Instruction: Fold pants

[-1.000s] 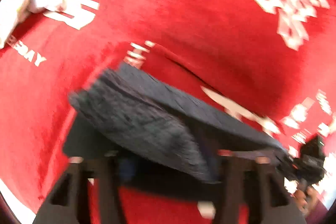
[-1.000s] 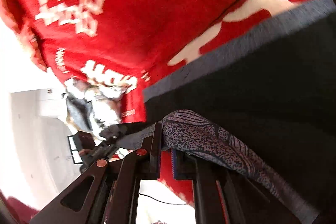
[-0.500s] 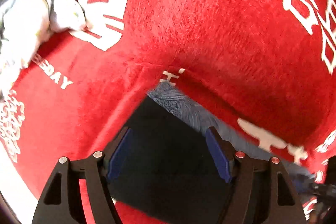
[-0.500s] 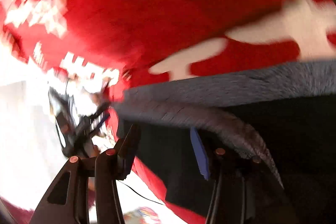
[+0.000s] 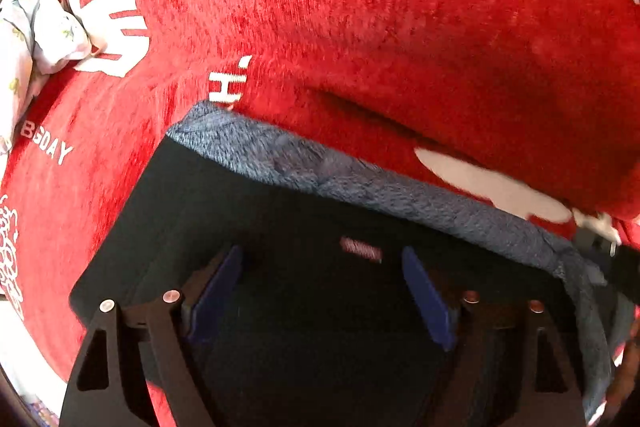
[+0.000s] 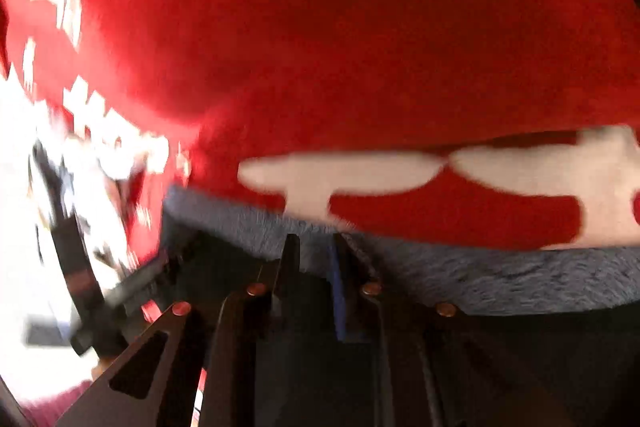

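Pants (image 5: 280, 247), black outside with a fuzzy blue-grey lining showing along the turned-back edge, are lying flat on a red plush cloth (image 5: 360, 7) that is covering the surface beneath. A small red label (image 5: 360, 250) is sitting on the black fabric, too blurred to read. White print is running across the red cloth: the letters "BIGDAY" (image 5: 46, 143) are readable at the left of the left wrist view, an "H" (image 5: 230, 79) is sitting just above the pants' corner, and larger white characters are spreading toward the edges, cut off or smeared. A crumpled pale floral fabric (image 5: 36, 35) is lying at the cloth's far left.

The left gripper (image 5: 322, 291) is hovering over the black fabric with its jaws standing wide apart, having just been opening; nothing is between the blue pads (image 5: 426, 297). The right gripper (image 6: 314, 267) is pointing at the fuzzy edge (image 6: 480, 279) of the pants, its jaws having just been closing to a narrow gap; whether they are pinching the fabric I cannot tell, as the right wrist view is blurred.
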A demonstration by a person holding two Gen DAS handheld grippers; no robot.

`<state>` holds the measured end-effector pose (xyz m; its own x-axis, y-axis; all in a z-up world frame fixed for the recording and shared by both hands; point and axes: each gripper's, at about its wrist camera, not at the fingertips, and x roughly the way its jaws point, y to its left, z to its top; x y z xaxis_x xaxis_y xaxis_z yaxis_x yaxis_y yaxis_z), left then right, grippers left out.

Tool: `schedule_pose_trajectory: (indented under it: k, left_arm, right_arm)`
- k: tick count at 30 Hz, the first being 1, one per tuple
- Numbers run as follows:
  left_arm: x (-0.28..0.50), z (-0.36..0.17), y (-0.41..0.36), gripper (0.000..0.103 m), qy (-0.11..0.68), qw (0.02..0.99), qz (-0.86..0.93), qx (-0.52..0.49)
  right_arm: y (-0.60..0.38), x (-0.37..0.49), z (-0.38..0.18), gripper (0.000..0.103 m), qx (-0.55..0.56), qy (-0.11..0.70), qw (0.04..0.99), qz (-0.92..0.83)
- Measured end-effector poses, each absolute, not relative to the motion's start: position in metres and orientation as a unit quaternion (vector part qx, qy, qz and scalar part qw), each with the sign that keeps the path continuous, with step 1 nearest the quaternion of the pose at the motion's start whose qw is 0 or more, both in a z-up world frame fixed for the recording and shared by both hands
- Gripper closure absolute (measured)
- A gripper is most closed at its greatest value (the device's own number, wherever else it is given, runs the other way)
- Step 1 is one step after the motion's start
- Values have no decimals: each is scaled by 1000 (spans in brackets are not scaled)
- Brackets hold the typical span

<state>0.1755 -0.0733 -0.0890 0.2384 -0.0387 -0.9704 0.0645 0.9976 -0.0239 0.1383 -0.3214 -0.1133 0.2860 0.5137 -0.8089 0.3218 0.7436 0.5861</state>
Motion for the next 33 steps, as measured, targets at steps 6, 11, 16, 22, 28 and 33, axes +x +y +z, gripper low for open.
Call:
schedule_pose_trajectory:
  k: [6,11,16,22,28,33]
  left_arm:
    - [129,-61,-106,20,620,774,-108,71]
    - [79,-51,-158,20,639,739,-196,87]
    - [33,-45,-214,20,637,709,-290,91]
    - [-22,-39,-272,20,644,659,-380,81]
    - [-56,-44,-296,20,647,632,-416,95]
    - [-66,-61,-311,21,663,616,-417,89]
  right_arm:
    - [-362,88,-74,56,392,568,720,73]
    - [-394,-2,-60,56,447,563,693,58]
    - [-418,-105,-45,56,479,542,690,-28]
    - [-432,-242,-40,55,517,506,674,-151]
    - [-446,-354,-52,55,542,479,642,-256]
    - [-447,-383,-74,55,556,485,623,-259]
